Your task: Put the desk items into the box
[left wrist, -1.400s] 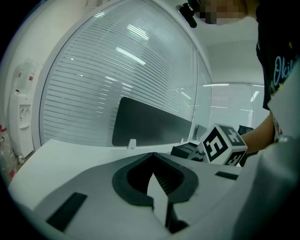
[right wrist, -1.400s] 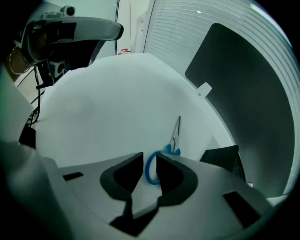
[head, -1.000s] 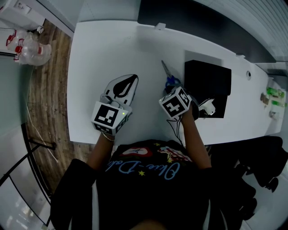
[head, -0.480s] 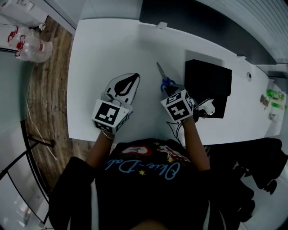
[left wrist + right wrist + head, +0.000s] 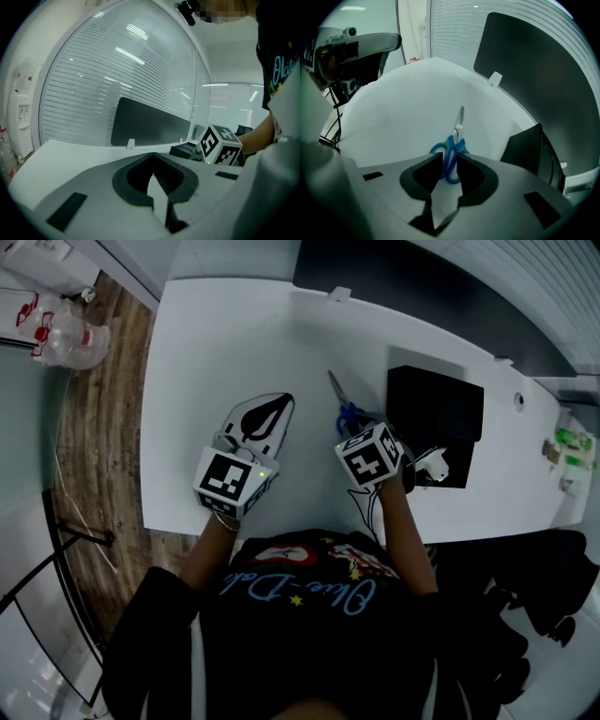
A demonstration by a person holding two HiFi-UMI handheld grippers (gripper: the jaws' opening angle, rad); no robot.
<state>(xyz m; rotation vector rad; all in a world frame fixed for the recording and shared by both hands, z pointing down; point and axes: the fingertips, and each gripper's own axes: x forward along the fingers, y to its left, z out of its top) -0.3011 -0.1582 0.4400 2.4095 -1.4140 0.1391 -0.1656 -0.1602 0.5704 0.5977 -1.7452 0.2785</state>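
Jaws on the right gripper [image 5: 449, 165] have just been opening and now straddle the blue-handled scissors [image 5: 343, 405] lying mid-frame, left of the black box [image 5: 436, 413], probably to regrip. The left gripper [image 5: 153, 174] waits closed and empty.

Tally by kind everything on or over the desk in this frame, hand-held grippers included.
Scissors: 1
Black box: 1
Small white item at the box's near corner: 1
Hand-held grippers: 2 (left hand-held gripper, right hand-held gripper)
Total: 5

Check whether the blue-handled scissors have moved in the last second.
Yes: the blue-handled scissors shifted slightly left, away from the black box, in the head view.
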